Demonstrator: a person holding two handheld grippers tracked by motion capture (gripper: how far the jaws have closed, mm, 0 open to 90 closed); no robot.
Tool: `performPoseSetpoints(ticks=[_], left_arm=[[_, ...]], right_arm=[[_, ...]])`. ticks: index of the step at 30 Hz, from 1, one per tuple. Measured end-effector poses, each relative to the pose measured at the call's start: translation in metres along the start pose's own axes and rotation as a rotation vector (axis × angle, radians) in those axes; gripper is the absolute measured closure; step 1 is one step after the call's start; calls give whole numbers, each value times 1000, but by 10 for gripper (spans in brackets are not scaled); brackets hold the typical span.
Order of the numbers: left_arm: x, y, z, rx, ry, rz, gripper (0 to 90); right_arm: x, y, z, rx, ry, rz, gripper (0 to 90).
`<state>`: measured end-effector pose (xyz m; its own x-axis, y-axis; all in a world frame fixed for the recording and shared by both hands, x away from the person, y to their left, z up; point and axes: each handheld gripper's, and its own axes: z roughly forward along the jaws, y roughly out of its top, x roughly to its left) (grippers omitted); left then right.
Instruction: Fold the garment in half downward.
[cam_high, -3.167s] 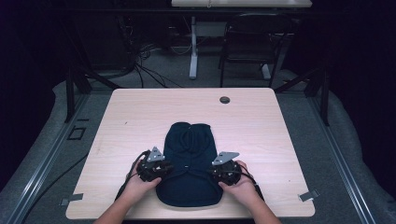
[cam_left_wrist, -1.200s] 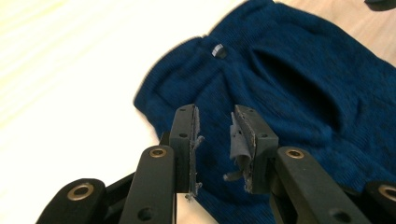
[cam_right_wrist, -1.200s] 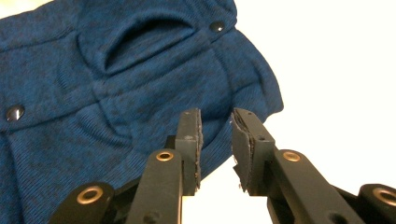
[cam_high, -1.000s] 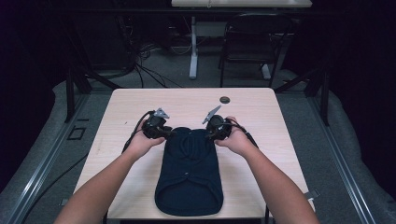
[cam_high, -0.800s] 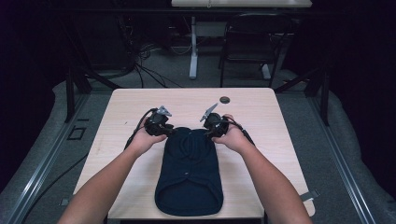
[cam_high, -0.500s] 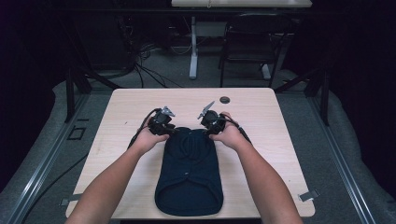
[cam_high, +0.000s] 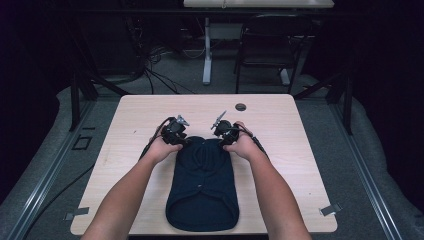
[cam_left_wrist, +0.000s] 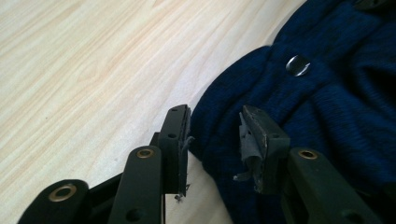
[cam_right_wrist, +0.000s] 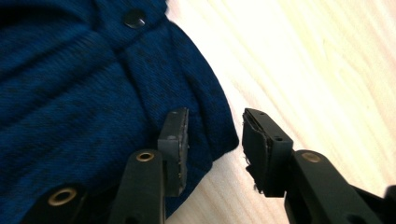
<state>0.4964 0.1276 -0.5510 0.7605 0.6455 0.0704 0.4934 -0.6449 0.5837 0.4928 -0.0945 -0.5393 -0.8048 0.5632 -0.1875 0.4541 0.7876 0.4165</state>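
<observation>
since half a second ago both our hands have drawn slightly closer over the far end of the dark blue knitted garment (cam_high: 202, 185), which lies lengthwise on the pale wooden table (cam_high: 125, 125), toward 6 o'clock. our left gripper (cam_left_wrist: 215, 140) and right gripper (cam_right_wrist: 215, 135) stand parted, straddling its edges at 11 and 1 o'clock, pinching nothing.

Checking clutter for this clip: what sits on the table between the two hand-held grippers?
In the high view, the far end of the dark blue knit garment lies between the left hand-held gripper and right hand-held gripper; nothing else.
</observation>
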Motion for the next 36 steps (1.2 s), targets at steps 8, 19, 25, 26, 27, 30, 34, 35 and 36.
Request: performPoseSetpoints(ticks=[8, 19, 25, 26, 27, 30, 34, 35, 36], left_arm=[[-6, 1, 6, 50, 21, 63, 635], [-14, 8, 5, 121, 35, 171, 784], [-18, 9, 2, 123, 66, 214, 804], [-18, 9, 1, 123, 71, 222, 805], [-19, 9, -1, 120, 74, 226, 806], [-20, 11, -8, 95, 86, 233, 808], [-21, 13, -22, 65, 97, 247, 810], [-22, 14, -26, 55, 99, 244, 810], [-22, 15, -29, 45, 102, 239, 810]], right_arm=[[0, -3, 7, 13, 10, -2, 642], [9, -4, 1, 41, -7, -96, 776], [10, -7, -3, 19, -35, -145, 790], [11, -7, -5, 14, -37, -147, 793], [11, -7, -7, 2, -42, -154, 794], [12, -7, -12, -12, -51, -167, 799], [14, -7, -27, -49, -66, -181, 805], [14, -7, -27, -49, -66, -181, 805], [14, -6, -32, -76, -73, -178, 807]])
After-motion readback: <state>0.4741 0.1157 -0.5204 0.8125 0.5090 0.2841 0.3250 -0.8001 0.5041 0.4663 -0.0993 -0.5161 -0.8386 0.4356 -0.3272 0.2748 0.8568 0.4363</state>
